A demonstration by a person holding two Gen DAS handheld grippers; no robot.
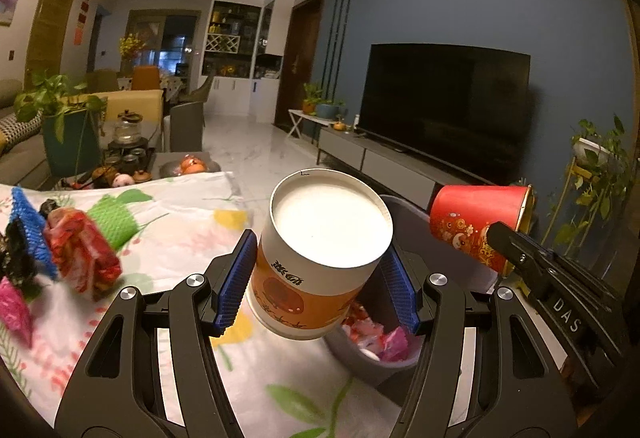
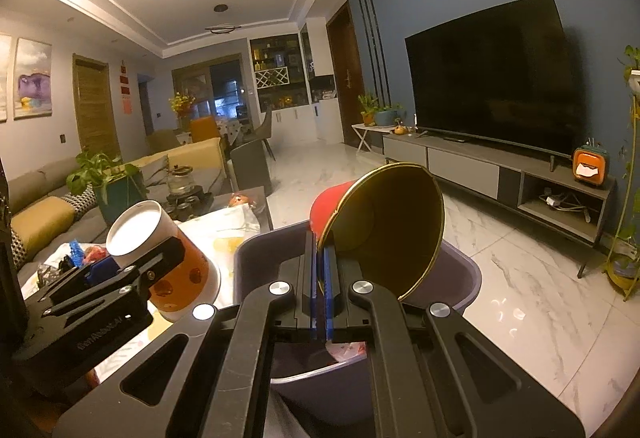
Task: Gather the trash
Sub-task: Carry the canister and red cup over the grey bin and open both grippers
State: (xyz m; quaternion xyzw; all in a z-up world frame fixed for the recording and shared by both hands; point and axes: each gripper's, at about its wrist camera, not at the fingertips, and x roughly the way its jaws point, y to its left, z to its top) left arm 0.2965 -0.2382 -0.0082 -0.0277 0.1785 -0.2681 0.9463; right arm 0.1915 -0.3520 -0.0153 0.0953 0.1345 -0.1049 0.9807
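A big dark television [image 2: 492, 78] stands on a long low cabinet [image 2: 496, 174] against the blue wall, with pale marble floor [image 2: 532, 302] before it. On the other side a sofa [image 2: 44, 206] runs behind a potted plant [image 1: 60, 126] and a tea set [image 1: 128, 146].

Nearer, the bench [image 1: 188, 250] carries a flowered cloth. At its left end lie crumpled wrappers [image 1: 80, 258] in red, with blue, green and pink foam netting beside them. Just off the bench edge stands a grey bin [image 2: 460, 278]; pink and red wrappers lie inside it.

The left tool [image 1: 316, 278] has its blue pads [image 1: 236, 278] set fairly wide and pressed to both sides of a white and orange paper tub [image 1: 320, 254]. The tub is tilted, its white end toward the camera, and hangs over the bench edge just beside the bin.

The right tool [image 2: 322, 270] has its pads nearly together, pinching the wall of a red can [image 2: 384, 226] at its rim. The can is tipped on its side above the bin, its open mouth and gold inside facing the right wrist camera; the red outside carries gold patterns. Can and tub are near each other but apart.
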